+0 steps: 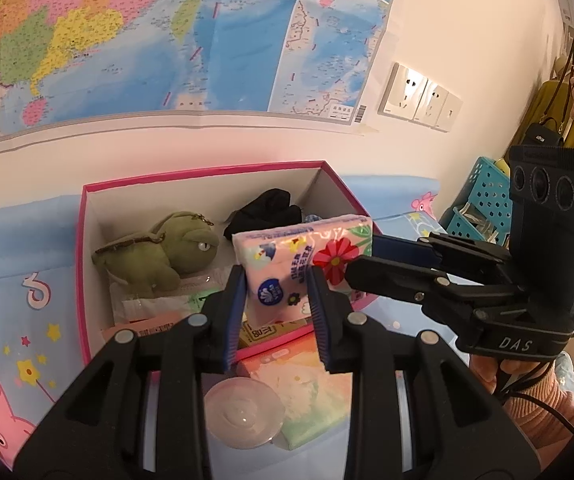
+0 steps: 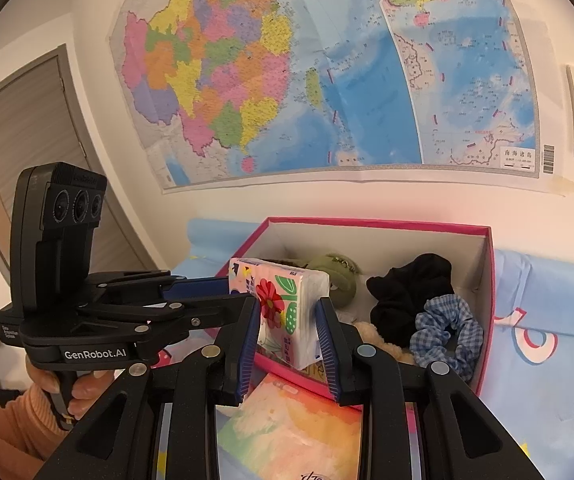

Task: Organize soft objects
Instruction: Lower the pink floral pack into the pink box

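A pink floral tissue pack [image 1: 283,264] [image 2: 283,312] hangs over the front part of a pink-rimmed box [image 1: 207,172] [image 2: 367,226]. My left gripper [image 1: 277,280] [image 2: 231,290] is shut on one end of the pack and my right gripper [image 2: 287,312] [image 1: 363,256] is shut on the other. Inside the box lie a green plush [image 1: 159,252] [image 2: 339,280], a black cloth [image 1: 267,212] [image 2: 407,292], a blue checked scrunchie [image 2: 447,328], a beige plush [image 2: 371,332] and flat packets.
A pastel tissue pack [image 1: 307,392] [image 2: 287,432] and a clear round lid [image 1: 243,412] lie in front of the box on a blue cartoon sheet [image 1: 15,300]. A turquoise basket [image 1: 483,200] stands to the right. The map wall rises close behind the box.
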A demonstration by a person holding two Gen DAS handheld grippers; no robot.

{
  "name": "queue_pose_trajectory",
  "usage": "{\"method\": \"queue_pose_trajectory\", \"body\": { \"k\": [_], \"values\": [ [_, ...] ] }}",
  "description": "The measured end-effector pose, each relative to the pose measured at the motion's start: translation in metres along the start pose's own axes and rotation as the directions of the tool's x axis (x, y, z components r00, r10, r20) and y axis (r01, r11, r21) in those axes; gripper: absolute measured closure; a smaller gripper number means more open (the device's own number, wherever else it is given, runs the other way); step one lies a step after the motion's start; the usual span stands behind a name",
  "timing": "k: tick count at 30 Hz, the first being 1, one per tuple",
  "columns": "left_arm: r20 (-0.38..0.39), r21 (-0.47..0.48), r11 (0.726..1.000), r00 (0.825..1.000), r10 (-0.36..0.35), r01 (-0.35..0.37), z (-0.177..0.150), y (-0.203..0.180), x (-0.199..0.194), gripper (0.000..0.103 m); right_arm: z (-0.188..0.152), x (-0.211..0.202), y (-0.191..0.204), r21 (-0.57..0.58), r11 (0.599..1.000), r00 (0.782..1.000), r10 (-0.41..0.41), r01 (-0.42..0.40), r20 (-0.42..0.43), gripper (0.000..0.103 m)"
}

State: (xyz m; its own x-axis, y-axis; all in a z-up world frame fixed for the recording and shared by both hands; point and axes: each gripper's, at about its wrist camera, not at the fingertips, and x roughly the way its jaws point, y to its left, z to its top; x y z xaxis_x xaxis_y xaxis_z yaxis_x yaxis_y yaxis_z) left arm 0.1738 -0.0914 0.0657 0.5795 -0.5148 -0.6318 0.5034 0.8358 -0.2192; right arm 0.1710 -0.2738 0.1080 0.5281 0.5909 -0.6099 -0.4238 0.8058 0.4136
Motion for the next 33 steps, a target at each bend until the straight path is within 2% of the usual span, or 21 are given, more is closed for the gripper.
{"method": "queue_pose_trajectory", "body": {
  "k": [33],
  "values": [
    [-0.042,0.002,1.000,0.999,0.007,-0.006,0.011,0.007,0.011,0.071,0.009,0.013,-0.011,0.010,1.000,1.000,-0.001,0.001,-0.007,0.074]
  ]
}}
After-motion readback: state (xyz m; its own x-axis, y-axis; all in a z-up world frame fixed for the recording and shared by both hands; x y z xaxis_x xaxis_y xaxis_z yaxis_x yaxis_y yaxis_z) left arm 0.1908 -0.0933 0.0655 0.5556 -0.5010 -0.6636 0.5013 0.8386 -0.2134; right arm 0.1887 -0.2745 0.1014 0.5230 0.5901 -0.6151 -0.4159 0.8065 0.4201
